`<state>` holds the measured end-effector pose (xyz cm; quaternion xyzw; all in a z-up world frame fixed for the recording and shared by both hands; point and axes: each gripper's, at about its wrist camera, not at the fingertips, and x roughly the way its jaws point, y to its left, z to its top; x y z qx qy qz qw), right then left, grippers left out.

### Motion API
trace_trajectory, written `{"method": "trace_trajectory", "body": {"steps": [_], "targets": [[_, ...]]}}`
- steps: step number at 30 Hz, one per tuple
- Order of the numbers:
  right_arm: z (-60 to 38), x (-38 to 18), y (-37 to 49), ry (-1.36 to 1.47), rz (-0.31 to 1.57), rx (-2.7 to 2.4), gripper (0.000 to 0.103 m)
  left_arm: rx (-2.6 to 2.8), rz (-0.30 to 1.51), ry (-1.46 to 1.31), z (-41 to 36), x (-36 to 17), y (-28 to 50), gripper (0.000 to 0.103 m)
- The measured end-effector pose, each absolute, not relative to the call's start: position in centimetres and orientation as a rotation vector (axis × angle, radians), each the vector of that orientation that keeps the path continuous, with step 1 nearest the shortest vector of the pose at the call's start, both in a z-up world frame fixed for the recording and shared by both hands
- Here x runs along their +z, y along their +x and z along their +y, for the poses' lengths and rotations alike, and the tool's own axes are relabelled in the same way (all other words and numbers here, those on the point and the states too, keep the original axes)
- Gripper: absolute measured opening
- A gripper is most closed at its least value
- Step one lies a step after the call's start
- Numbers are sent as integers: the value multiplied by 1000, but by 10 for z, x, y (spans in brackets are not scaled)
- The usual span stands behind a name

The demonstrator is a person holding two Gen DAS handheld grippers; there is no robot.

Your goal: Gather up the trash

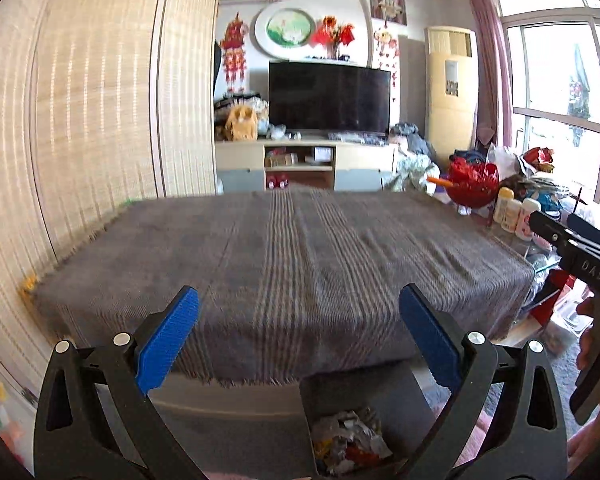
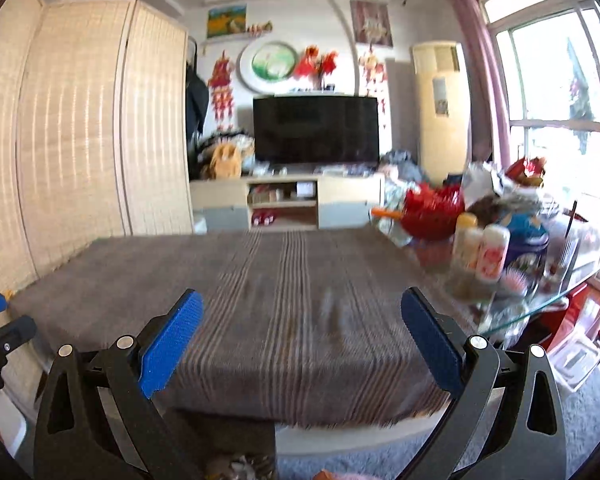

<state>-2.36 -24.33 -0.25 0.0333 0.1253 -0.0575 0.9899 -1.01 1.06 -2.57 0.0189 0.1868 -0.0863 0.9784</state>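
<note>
A dark grey bin (image 1: 320, 388) stands on the floor against the near edge of the table, with crumpled paper and wrapper trash (image 1: 350, 442) inside. My left gripper (image 1: 298, 336) hangs above it, open, with nothing between its blue pads (image 1: 166, 340). In the right wrist view my right gripper (image 2: 300, 340) is also open and empty over the near part of the brown striped cloth (image 2: 292, 300). The bin's trash (image 2: 242, 466) shows at the bottom edge there. The right gripper's black body (image 1: 580, 256) appears at the right of the left wrist view.
The striped cloth (image 1: 284, 264) covers the table. To the right, a glass table edge (image 2: 540, 304) carries bottles (image 2: 492, 252), a red bowl (image 2: 434, 212) and clutter. A woven screen (image 1: 92, 120) stands left; a TV (image 1: 330, 96) on its cabinet stands behind.
</note>
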Motion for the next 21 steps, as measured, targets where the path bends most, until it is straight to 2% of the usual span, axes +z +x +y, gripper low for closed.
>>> {"method": "trace_trajectory", "body": {"steps": [8,21], "targets": [[-244,-2,-31,97,222,-148,100,-133,292,70,7,-15,-17,95],[-232,-17,-33,83,218,-170,100,-121,259,50,6,-21,-17,95]]}}
